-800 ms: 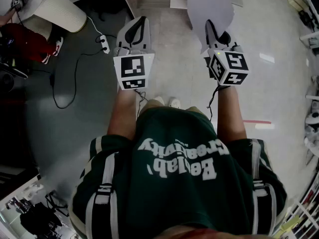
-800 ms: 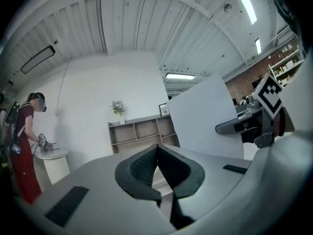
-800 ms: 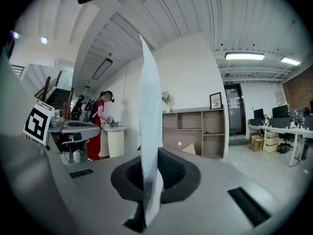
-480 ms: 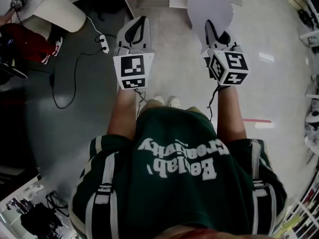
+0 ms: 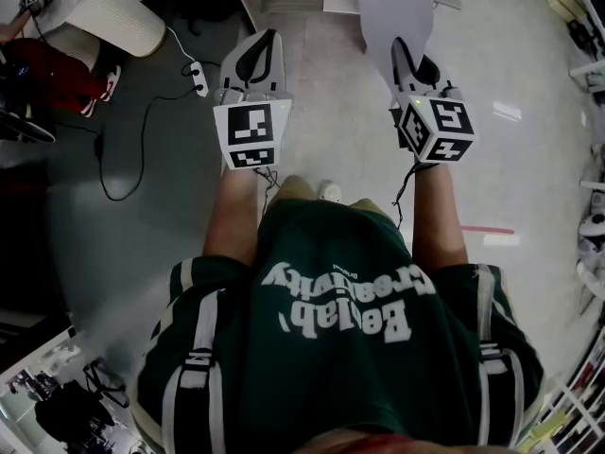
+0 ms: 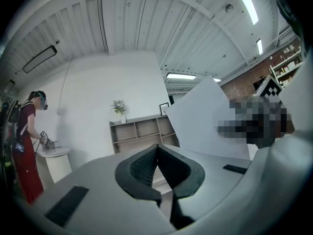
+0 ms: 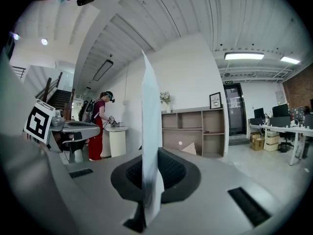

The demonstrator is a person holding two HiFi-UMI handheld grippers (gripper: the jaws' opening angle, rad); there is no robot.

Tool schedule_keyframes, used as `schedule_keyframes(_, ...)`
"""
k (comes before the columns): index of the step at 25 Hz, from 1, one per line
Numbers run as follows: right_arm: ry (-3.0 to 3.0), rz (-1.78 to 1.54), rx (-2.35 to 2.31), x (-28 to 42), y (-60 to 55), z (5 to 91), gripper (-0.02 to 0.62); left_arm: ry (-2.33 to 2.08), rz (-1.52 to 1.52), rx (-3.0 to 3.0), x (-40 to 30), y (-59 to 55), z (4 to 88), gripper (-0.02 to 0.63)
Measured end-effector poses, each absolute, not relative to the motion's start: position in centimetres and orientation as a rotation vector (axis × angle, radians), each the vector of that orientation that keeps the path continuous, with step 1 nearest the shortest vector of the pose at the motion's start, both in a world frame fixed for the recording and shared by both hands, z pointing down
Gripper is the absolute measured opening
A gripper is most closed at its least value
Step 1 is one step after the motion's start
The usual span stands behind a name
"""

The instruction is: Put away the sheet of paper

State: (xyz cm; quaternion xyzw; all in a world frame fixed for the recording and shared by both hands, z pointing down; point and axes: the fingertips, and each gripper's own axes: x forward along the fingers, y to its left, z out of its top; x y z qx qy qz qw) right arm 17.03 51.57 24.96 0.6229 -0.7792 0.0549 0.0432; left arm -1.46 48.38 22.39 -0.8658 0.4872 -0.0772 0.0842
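White sheet of paper held off the pale glossy floor, pinched by its lower edge in the right gripper; dark ribbed fingers pressed onto it from both sides, sheet rising upright and edge-on between them. Left gripper carried level beside the right one, well apart from it, its fingers pressed together with nothing between. From the left gripper view the sheet shows as a broad tilted white plane off to the right. Both grippers out in front of the holder's dark green shirt. Background: open wooden shelf unit against a white wall, person in red clothes at a round white surface
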Motion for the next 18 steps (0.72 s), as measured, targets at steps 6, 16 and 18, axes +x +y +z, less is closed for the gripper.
schedule_keyframes(6,-2.411,0.208,1.898,16.9,51.3,25.2,0.034,1.469,-0.249,-2.579,-2.1,48.2,22.6,0.019)
schedule_keyframes(16,-2.417,0.209,1.889,17.0,48.1,25.9,0.034,1.477,-0.252,-2.576,-2.3,44.6,23.3,0.018)
schedule_keyframes(18,-2.415,0.207,1.891,16.9,46.5,26.1,0.034,1.471,-0.249,-2.575,-2.5,43.0,23.4,0.018)
